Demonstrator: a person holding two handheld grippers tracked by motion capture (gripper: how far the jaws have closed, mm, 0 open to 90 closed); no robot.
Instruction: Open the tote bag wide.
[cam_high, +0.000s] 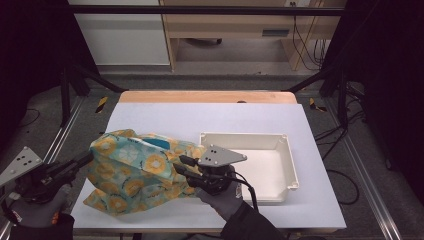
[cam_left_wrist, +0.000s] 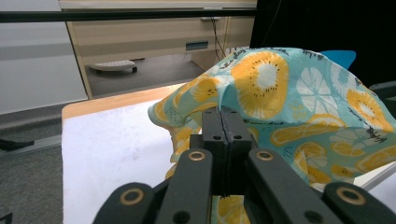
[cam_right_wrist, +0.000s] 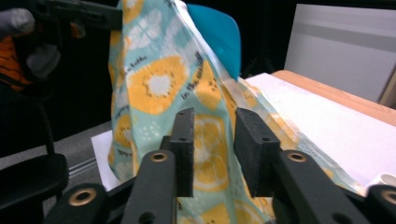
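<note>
The bag (cam_high: 137, 170) stands on the surface (cam_high: 215, 120) just left of the tray (cam_high: 292, 167). The left gripper (cam_left_wrist: 226, 122) pinches its far-left edge and holds it up; the right gripper (cam_right_wrist: 214, 140), jaws spread, is at its tray-side edge. Likely step: opening the bag. Next, the right gripper should close on that edge.

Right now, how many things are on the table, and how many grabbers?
Fruit-print cloth bags: 1
White trays: 1
Grabbers: 2, the left gripper shut on the bag and the right gripper open beside it
Total: 4
</note>
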